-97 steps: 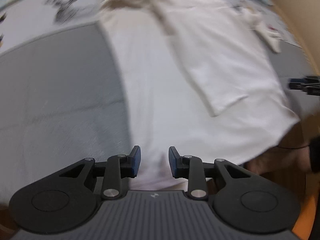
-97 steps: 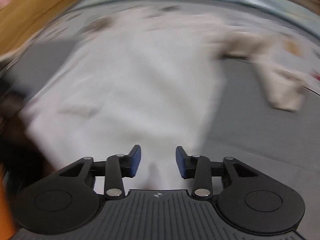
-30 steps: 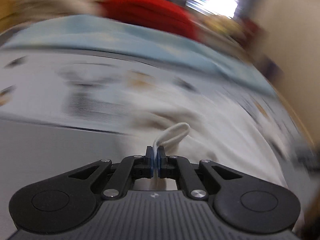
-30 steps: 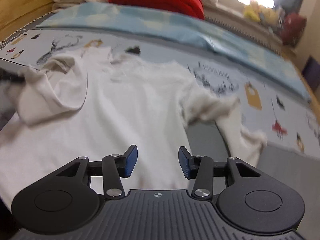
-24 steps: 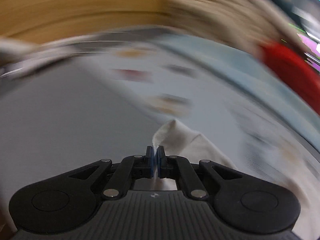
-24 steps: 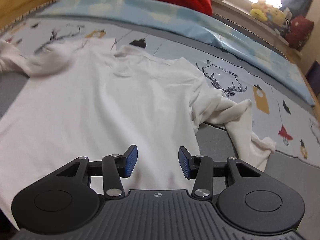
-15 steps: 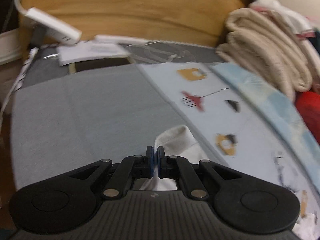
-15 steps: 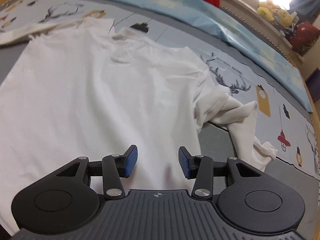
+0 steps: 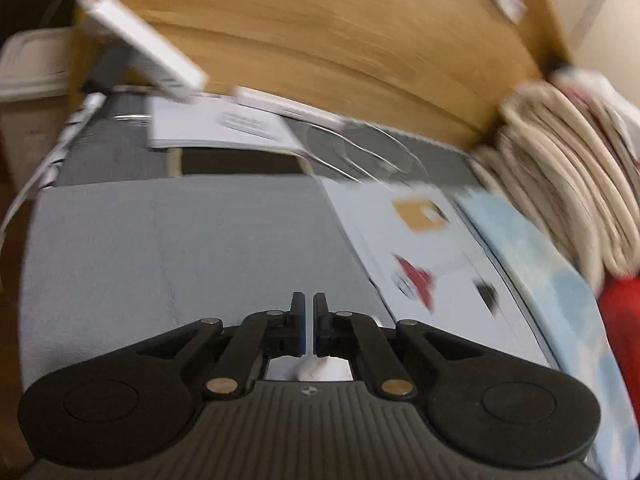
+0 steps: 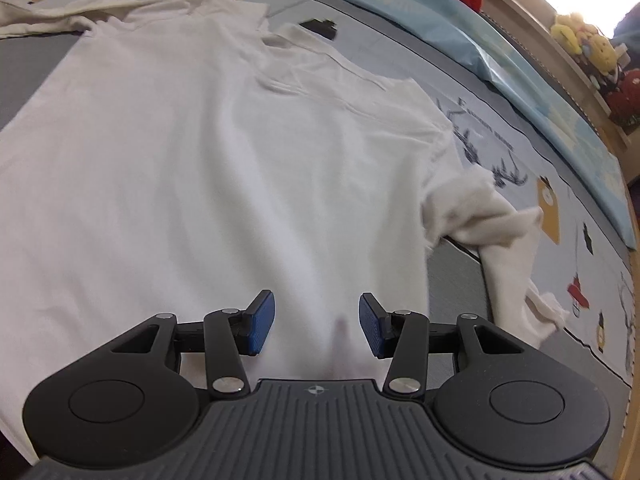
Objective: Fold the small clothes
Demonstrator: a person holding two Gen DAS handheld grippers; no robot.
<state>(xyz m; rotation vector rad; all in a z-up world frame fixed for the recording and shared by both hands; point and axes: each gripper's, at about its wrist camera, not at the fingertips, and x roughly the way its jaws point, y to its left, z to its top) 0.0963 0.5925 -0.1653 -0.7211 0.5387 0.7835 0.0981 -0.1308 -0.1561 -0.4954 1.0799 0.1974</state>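
A white long-sleeved shirt (image 10: pixel 224 168) lies spread flat on the bed in the right wrist view, collar at the far end. Its right sleeve (image 10: pixel 496 232) is bunched at the right; its left sleeve (image 10: pixel 48 20) stretches out to the far left. My right gripper (image 10: pixel 316 322) is open and empty, hovering over the shirt's lower body. My left gripper (image 9: pixel 308 320) has its jaws almost together with a thin slit between them. A scrap of white sleeve cloth (image 9: pixel 308 368) shows below and behind the fingers; whether it is still pinched is unclear.
The grey sheet (image 9: pixel 180 248) and a printed light-blue cover (image 9: pixel 440 248) lie ahead of the left gripper. A wooden headboard (image 9: pixel 320 40), papers (image 9: pixel 216 128), folded beige blankets (image 9: pixel 560 168) and a red cushion (image 9: pixel 620 320) are beyond. Plush toys (image 10: pixel 580 36) sit far right.
My left gripper swung the sleeve outward to the left and the sleeve tip no longer sticks out past its fingers. The left sleeve now lies stretched out. My right gripper stayed open over the shirt.
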